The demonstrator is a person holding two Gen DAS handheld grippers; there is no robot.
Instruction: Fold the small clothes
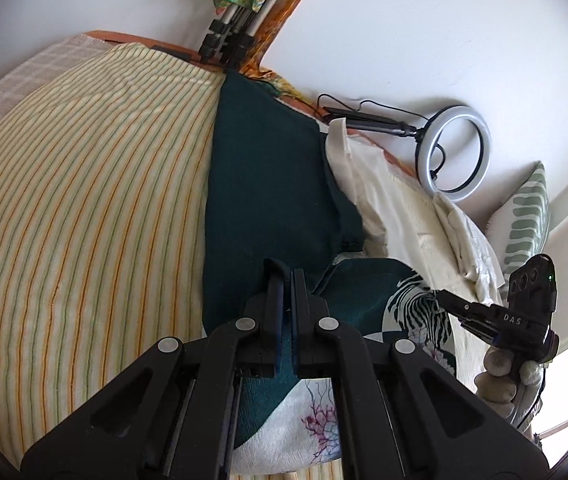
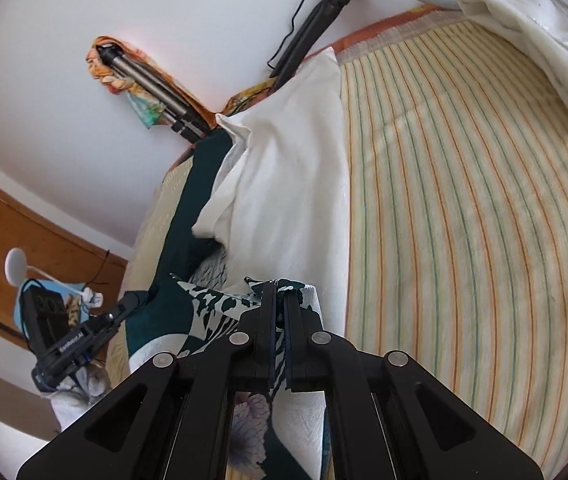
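A small garment with dark green, white, zebra-stripe and floral print [image 1: 368,292] lies on the striped bed; it also shows in the right wrist view [image 2: 219,308]. My left gripper [image 1: 287,276] is shut on its dark green edge. My right gripper [image 2: 279,290] is shut on its printed edge; it appears in the left wrist view [image 1: 442,294] at the garment's right side. The left gripper shows in the right wrist view [image 2: 145,294] at the garment's left side. A plain dark green cloth [image 1: 267,184] lies beyond the left gripper.
A white cloth [image 2: 288,184] lies beyond the right gripper. The striped bedsheet [image 1: 83,208] spreads left. A ring light [image 1: 456,152], tripods [image 1: 227,40] and a leaf-print pillow [image 1: 524,216] stand by the white wall. A folded white cloth [image 2: 544,52] lies far right.
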